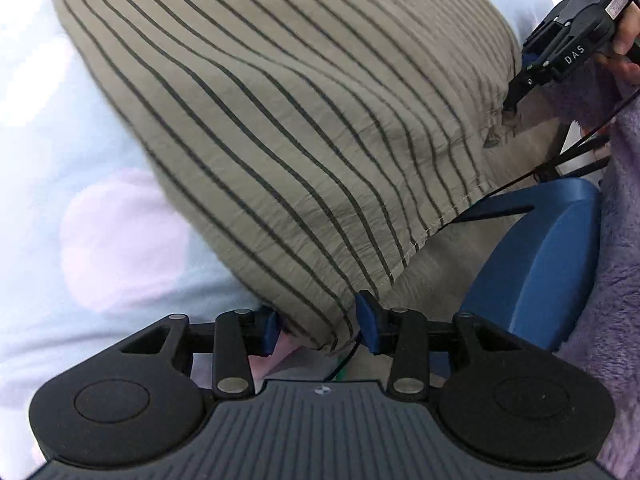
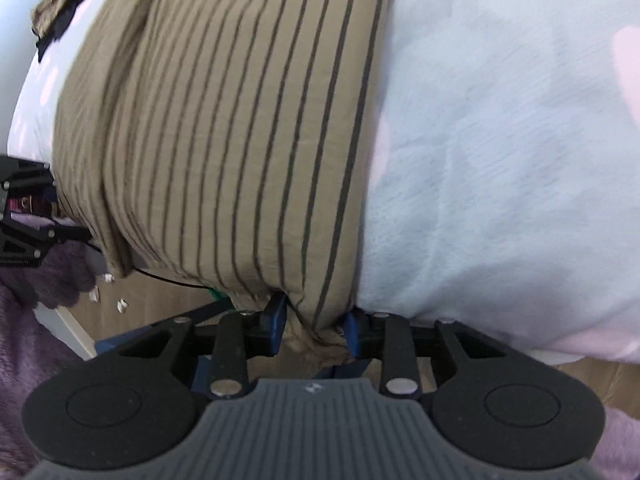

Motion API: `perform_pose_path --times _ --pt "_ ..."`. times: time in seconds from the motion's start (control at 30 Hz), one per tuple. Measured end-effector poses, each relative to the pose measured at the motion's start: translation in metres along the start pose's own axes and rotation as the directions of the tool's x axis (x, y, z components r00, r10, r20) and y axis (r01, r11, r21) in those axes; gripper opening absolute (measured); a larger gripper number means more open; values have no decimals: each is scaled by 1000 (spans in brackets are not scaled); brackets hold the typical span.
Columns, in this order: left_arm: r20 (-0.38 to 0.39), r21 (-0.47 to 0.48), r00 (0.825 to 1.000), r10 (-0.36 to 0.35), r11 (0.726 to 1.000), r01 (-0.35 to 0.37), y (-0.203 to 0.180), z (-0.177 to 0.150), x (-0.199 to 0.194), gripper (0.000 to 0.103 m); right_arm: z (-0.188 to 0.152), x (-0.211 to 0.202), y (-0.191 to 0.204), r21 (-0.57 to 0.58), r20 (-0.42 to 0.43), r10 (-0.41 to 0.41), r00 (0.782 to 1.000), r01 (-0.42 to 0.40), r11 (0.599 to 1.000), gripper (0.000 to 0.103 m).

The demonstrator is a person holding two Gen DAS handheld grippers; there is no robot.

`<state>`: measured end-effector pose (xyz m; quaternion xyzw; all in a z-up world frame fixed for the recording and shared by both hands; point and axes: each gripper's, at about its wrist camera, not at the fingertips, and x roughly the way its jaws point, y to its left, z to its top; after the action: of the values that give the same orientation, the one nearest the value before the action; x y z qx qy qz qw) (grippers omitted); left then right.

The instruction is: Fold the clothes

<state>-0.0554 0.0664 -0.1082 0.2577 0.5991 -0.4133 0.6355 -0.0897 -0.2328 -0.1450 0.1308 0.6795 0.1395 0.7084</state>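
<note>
The striped garment (image 1: 280, 128) is shown spread over the pale bedding (image 1: 72, 152), its near hem drawn off the bed's edge. One corner is gathered between the pads of the left gripper (image 1: 320, 326); the opposite corner is bunched in the right gripper (image 2: 312, 330), both being clenched on cloth. The hem is thus stretched taut between the two grippers (presumably so an edge can be carried as one line). Beyond each gripper the cloth rises away in long stripes. A blue chair (image 1: 532, 264) is seen below the hem.
</note>
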Motion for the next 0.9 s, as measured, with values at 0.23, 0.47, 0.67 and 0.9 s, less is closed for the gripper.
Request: perform_pose_path --times 0.23,0.47,0.67,0.9 --pt "-3 18 999 -36 999 36 6 7 9 23 -3 15 6 -44 -54 6 999 -9 999 10" --pt "-16 65 985 -172 983 173 10 2 -17 5 -15 -17 26 -121 -52 53 997 -59 991 4" --pt "88 91 939 -331 942 324 15 -1 -68 3 -19 -77 40 -186 36 227 973 -216 958 4" --pt "316 19 854 -414 902 431 33 -9 -114 3 -16 -138 24 -206 227 343 912 -299 932 4"
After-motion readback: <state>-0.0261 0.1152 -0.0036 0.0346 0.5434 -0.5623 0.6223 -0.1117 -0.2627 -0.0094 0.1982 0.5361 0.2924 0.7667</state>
